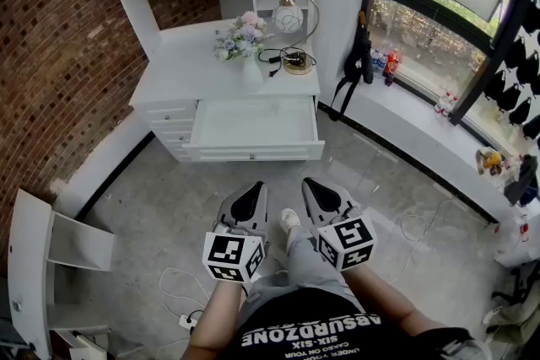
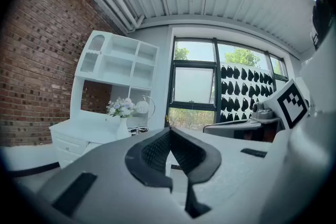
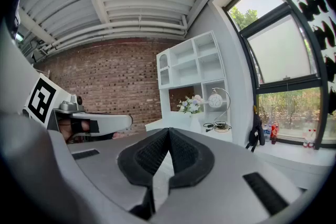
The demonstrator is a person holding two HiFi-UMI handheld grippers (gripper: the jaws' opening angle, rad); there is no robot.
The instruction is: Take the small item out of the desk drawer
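Observation:
The white desk (image 1: 190, 63) stands against the brick wall, and its wide drawer (image 1: 253, 152) is pulled out. The drawer's inside looks plain white; I can make out no small item in it. Both grippers are held low in front of the person, well short of the drawer and over the floor. The left gripper (image 1: 251, 196) has its jaws together with nothing between them, its tips (image 2: 169, 129) meeting. The right gripper (image 1: 314, 188) is likewise shut and empty, pointing toward the desk (image 3: 169, 130).
A vase of flowers (image 1: 242, 38), a round lamp (image 1: 288, 15) and cables sit on the desktop. Bottles (image 1: 381, 63) stand on the window sill at the right. A white cabinet part (image 1: 51, 265) stands on the left; a power strip with cable (image 1: 181, 320) lies on the floor.

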